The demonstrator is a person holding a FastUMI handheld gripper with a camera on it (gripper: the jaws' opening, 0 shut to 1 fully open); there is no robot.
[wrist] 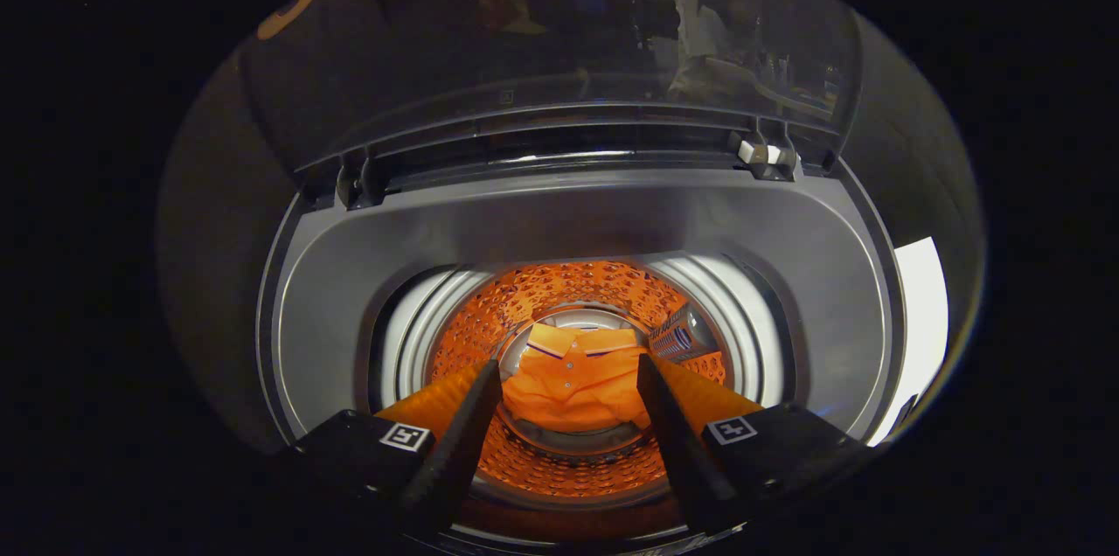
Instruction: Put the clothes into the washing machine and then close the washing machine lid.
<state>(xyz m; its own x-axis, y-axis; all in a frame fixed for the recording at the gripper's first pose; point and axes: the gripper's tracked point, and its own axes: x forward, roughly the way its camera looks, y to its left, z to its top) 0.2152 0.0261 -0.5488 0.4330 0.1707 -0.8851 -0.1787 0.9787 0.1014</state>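
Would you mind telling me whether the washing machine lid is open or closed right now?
Open. The lid stands raised behind the drum opening, and the orange shirt lies in the drum beyond the hand-held gripper, whose fingers are spread, holding nothing.

Dim light is falling overall; the drum (568, 311) is glowing orange, the raised lid (594, 31) is catching reflections, perhaps slightly blurred, edges bending.

Claw (568, 371): dark blocks with square tag markers

Shirt (573, 383) in drum (559, 298), raised lid (577, 40) behind.
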